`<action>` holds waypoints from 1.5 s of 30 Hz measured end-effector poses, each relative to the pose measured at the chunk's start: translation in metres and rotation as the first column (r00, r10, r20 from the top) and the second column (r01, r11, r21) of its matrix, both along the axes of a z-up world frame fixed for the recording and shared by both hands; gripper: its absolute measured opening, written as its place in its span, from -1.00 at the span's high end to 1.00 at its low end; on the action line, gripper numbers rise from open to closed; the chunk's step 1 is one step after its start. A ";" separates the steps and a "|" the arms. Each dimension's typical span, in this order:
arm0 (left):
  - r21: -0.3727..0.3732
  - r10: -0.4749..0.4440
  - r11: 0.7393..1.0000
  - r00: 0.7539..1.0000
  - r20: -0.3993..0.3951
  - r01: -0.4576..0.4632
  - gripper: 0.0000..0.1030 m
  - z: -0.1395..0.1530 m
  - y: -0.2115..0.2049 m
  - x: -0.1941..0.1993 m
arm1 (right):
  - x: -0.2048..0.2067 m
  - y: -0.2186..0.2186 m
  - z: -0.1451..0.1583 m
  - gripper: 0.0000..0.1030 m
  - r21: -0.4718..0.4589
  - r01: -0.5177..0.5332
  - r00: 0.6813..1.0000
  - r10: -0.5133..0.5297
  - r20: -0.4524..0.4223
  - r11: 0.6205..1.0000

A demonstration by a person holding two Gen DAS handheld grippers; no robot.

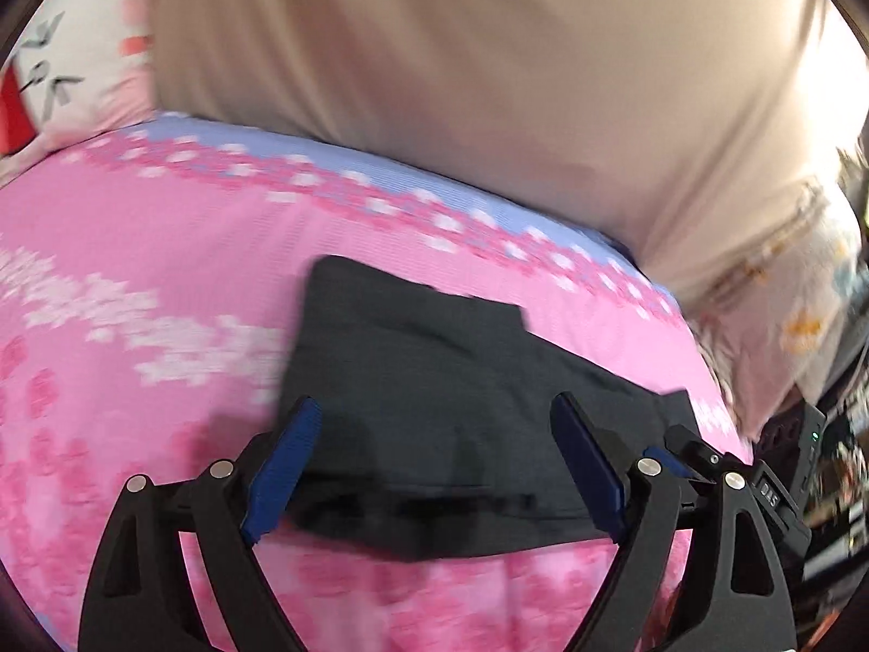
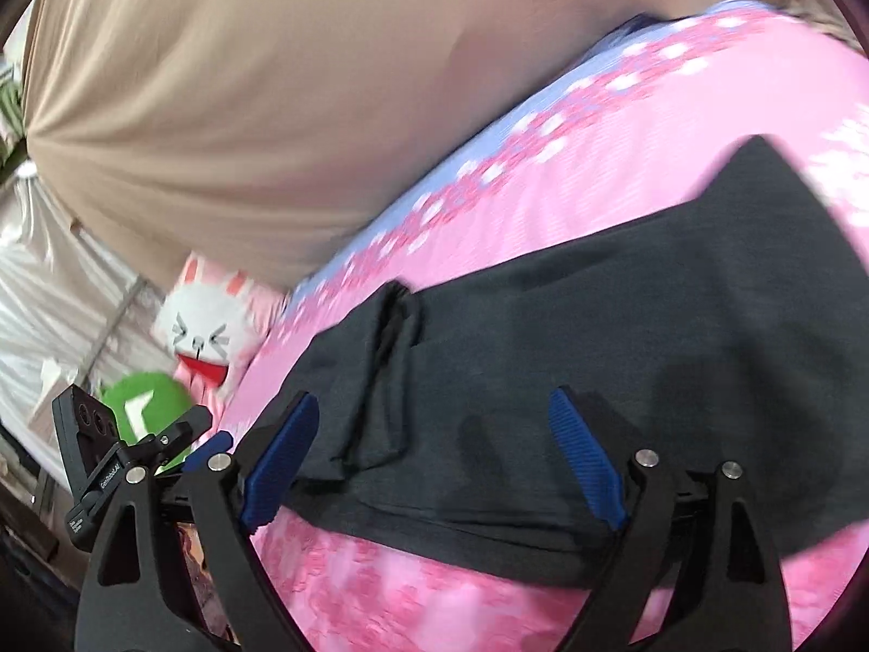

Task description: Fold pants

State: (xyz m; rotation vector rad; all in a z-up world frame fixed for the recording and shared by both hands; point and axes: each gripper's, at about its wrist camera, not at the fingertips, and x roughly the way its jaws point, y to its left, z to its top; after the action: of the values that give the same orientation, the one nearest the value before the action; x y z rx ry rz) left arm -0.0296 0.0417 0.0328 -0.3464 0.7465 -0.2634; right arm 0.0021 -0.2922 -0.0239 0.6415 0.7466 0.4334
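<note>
1. Your left tongs (image 1: 434, 418) stood spread wide above the dark grey pants (image 1: 434, 380), blue pads clear of the cloth and gripping nothing.
2. Your right tongs (image 2: 434, 418) were likewise wide apart (nothing pinched between the pads), hovering over the near edge of the same pants (image 2: 597, 337).
3. The pants lay folded into a flat, compact pile on the pink flower-print bedspread (image 1: 163, 250), with a bunched seam or hem (image 2: 385, 375) showing on top in the right wrist view.
4. The bedspread (image 2: 624, 152) carried a pale blue band (image 1: 337, 157) along its far edge, and a beige fabric mass (image 1: 461, 70) rose just behind it.
5. A cushion with a white rabbit face (image 2: 203, 334) sat beyond one corner of the bed; a green plush shape (image 2: 146, 407) lay beside it.
6. Both views were somewhat blurred, so finer detail of the cloth could not be told.
</note>
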 end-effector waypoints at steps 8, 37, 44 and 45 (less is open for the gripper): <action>-0.026 0.094 0.995 0.995 -0.024 -0.095 -0.63 -0.007 0.062 -0.019 | 0.042 0.104 -0.008 0.17 -0.200 -0.167 0.986 0.158 -0.061 0.966; -0.151 -0.139 0.983 0.953 -0.268 0.102 -0.68 -0.060 -0.054 0.065 | -0.039 -0.128 -0.004 0.00 -0.243 0.207 0.972 -0.227 -0.059 0.948; -0.213 -0.191 0.968 0.944 -0.268 0.136 -0.71 -0.066 -0.072 0.081 | -0.029 -0.105 -0.001 0.61 -0.248 0.145 0.986 -0.159 -0.039 0.958; -0.235 -0.209 0.961 0.940 -0.270 0.146 -0.71 -0.064 -0.073 0.081 | -0.032 -0.106 0.009 0.70 -0.256 0.153 0.987 -0.161 -0.011 0.955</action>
State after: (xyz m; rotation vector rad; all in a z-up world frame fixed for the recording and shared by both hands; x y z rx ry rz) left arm 0.0510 -0.0317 -0.0309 -0.5282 1.0486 -0.4731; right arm -0.0297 -0.3980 -0.0152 0.4624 0.7607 0.1770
